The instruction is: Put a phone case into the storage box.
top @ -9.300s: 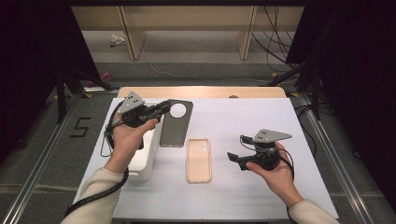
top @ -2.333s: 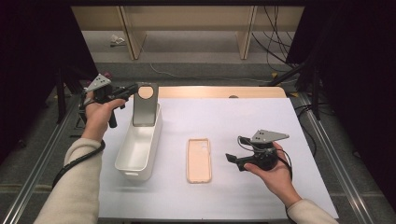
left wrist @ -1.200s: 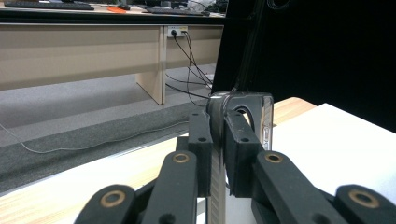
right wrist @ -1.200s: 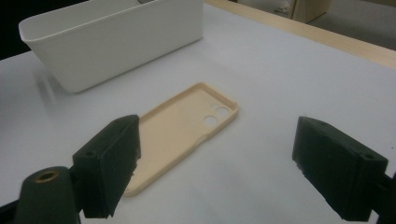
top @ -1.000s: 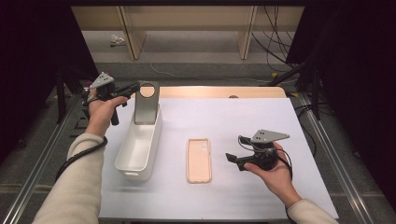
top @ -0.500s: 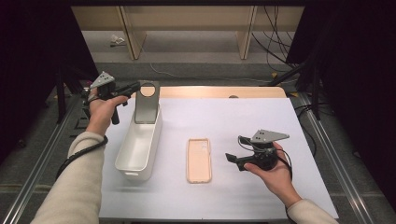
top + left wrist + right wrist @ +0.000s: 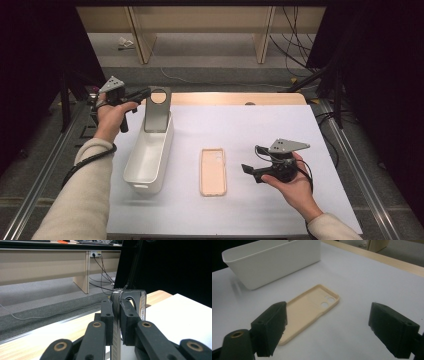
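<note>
My left gripper (image 7: 142,95) is shut on the top edge of a dark grey phone case (image 7: 157,112) with a round camera hole, held upright over the far end of a white bin (image 7: 148,157). In the left gripper view the jaws pinch the grey case (image 7: 130,298) edge-on. A beige phone case (image 7: 213,171) lies open side up on the white table cover. My right gripper (image 7: 248,170) stands open just right of it, low over the table; in the right gripper view the beige case (image 7: 308,308) lies ahead, between the spread jaws.
The white bin (image 7: 272,261) stands left of the beige case. The table's wooden far edge (image 7: 235,98) shows past the white cover (image 7: 240,130). Beyond lie a grey floor, cables and wooden furniture legs. Metal rails run along both table sides.
Over nine seconds my left gripper lifted the grey case from flat on the table to upright at the bin's far end. In the last second it barely shifted. The right gripper stayed still.
</note>
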A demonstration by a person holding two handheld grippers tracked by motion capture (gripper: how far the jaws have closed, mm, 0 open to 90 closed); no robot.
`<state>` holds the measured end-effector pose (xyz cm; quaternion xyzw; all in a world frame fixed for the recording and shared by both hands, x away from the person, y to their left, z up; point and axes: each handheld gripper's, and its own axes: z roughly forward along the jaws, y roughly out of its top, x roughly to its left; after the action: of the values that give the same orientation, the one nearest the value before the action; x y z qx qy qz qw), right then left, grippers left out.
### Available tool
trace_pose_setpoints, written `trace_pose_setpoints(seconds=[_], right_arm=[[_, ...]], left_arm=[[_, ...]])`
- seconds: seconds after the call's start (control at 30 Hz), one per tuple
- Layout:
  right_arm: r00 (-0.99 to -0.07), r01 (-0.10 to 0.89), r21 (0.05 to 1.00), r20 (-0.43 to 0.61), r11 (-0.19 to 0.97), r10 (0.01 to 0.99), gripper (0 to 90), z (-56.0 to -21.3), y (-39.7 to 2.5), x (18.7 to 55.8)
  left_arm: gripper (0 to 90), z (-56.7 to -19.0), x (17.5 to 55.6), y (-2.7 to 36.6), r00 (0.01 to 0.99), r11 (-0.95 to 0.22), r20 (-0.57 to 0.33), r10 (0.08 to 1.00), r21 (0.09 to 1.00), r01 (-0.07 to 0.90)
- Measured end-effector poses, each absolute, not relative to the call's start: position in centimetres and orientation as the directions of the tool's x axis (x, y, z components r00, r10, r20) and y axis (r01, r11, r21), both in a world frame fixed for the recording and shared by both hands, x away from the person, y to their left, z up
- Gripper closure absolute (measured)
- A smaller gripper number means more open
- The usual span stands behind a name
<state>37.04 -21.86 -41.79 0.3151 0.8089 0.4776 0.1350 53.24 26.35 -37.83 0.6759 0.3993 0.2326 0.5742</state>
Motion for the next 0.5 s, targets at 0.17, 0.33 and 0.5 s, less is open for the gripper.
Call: trace_pose_setpoints(seconds=[0.17, 0.33, 0.5], right_arm=[[-0.765, 0.381, 0.858, 0.083, 0.345, 0.639, 16.3, -41.79, -21.85, 37.04], [-0.763, 0.382, 0.858, 0.082, 0.345, 0.641, 16.3, -41.8, -21.84, 37.05], [-0.762, 0.383, 0.858, 0.084, 0.342, 0.642, 16.3, -41.79, -21.87, 37.06]], left_arm=[[81.9, -38.05, 53.45, 26.3, 0.57, -0.017, -0.151, 0.807, 0.961, 0.277], [81.8, -38.3, 53.68, 26.22, 0.566, -0.02, -0.154, 0.81, 0.957, 0.289], [81.8, -38.45, 53.89, 26.06, 0.564, -0.021, -0.156, 0.811, 0.955, 0.295]])
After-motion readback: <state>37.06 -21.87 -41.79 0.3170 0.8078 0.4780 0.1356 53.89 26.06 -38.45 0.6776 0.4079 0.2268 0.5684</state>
